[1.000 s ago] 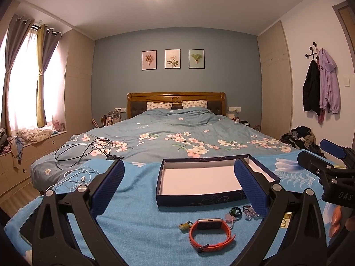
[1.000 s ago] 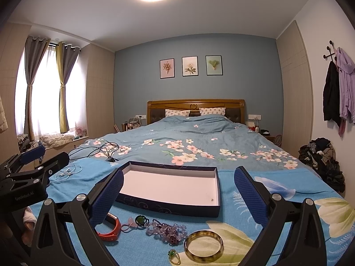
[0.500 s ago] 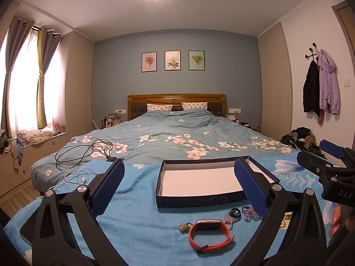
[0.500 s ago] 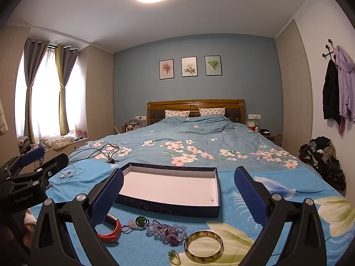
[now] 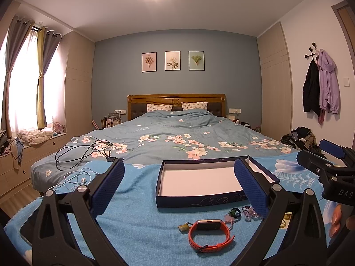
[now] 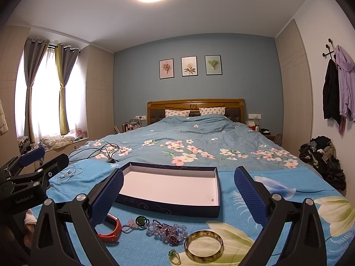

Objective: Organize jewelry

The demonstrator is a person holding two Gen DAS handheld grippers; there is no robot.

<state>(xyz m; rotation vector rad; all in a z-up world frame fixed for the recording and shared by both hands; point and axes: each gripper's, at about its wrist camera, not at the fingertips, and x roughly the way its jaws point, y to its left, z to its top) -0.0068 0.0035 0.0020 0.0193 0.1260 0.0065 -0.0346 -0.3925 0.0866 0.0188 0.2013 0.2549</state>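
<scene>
1. Two grippers hang over the foot of a bed (image 5: 177,133); the left gripper (image 5: 179,184) and the right gripper (image 6: 178,194) each have their jaws spread wide, nothing between them.
2. Bed: blue floral quilt, a brighter blue woven cloth (image 6: 239,190) over the near end. Wooden headboard (image 5: 176,98), three framed flower prints (image 5: 173,61) on a grey-blue wall, curtains (image 5: 42,77) at a bright window, coats (image 5: 319,88) on a wall hook.
3. Writing: "GenRobot.AI" on the left gripper's body in the right view; "DAS" on the right gripper's body in the left view.
4. Shallow rectangular box (image 6: 173,188), dark blue with scrollwork outside, white inside, lies open on the cloth.
5. Jewelry just in front of the box, outside it: orange rubbery watch band (image 5: 209,236), dark green ring (image 6: 141,220), purple bead bracelet (image 6: 166,232), smooth amber bangle (image 6: 204,246), small green ring (image 6: 174,256).
6. Black cable (image 5: 82,153) and white cable (image 5: 75,178) are coiled at left.
</scene>
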